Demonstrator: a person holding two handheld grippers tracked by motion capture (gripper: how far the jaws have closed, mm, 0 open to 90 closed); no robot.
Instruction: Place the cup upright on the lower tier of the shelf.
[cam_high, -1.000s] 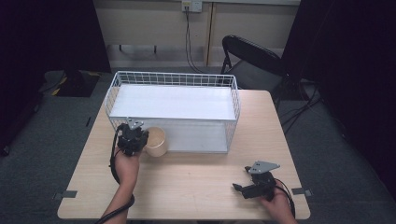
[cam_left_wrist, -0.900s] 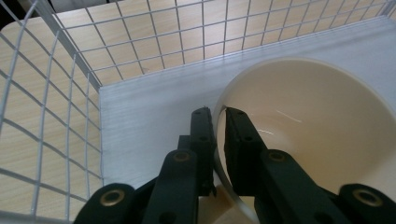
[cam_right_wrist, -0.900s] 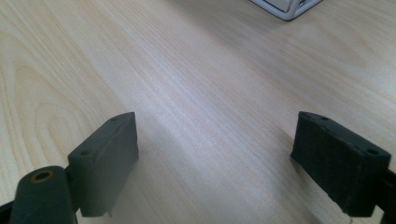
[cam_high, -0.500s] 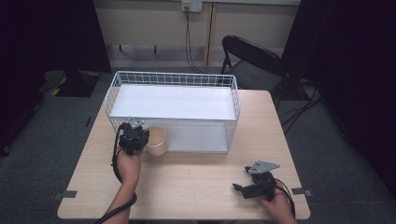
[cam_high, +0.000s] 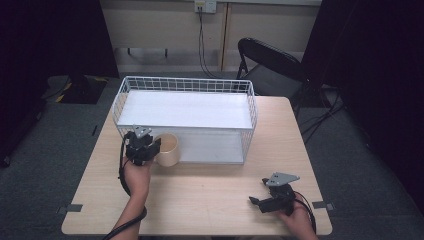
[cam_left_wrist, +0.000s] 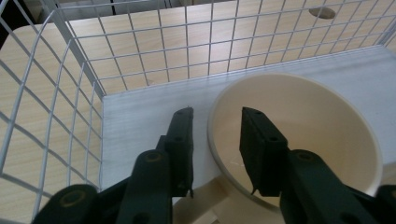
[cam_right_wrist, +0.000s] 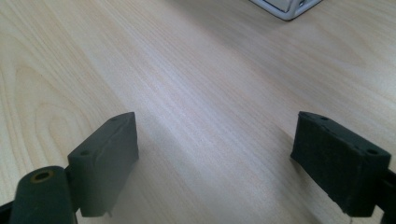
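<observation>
A cream cup (cam_high: 168, 149) hangs at the front wall of the white wire basket (cam_high: 186, 83), near its left end. My left gripper (cam_high: 151, 145) is shut on the cup's rim. In the left gripper view, one jaw is outside the cup (cam_left_wrist: 299, 126) and the other inside, with the left gripper (cam_left_wrist: 215, 116) above the basket's white floor (cam_left_wrist: 144, 121). My right gripper (cam_high: 256, 200) rests low over the table's front right, open, pointing left. Between the open right gripper's (cam_right_wrist: 215, 154) jaws there is only bare wood.
The wooden table (cam_high: 210, 190) has room in front of the basket. A black folding chair (cam_high: 270, 60) stands behind the table's far right corner. Tape marks (cam_high: 73, 208) sit near the front corners. A basket corner (cam_right_wrist: 285, 7) shows far ahead.
</observation>
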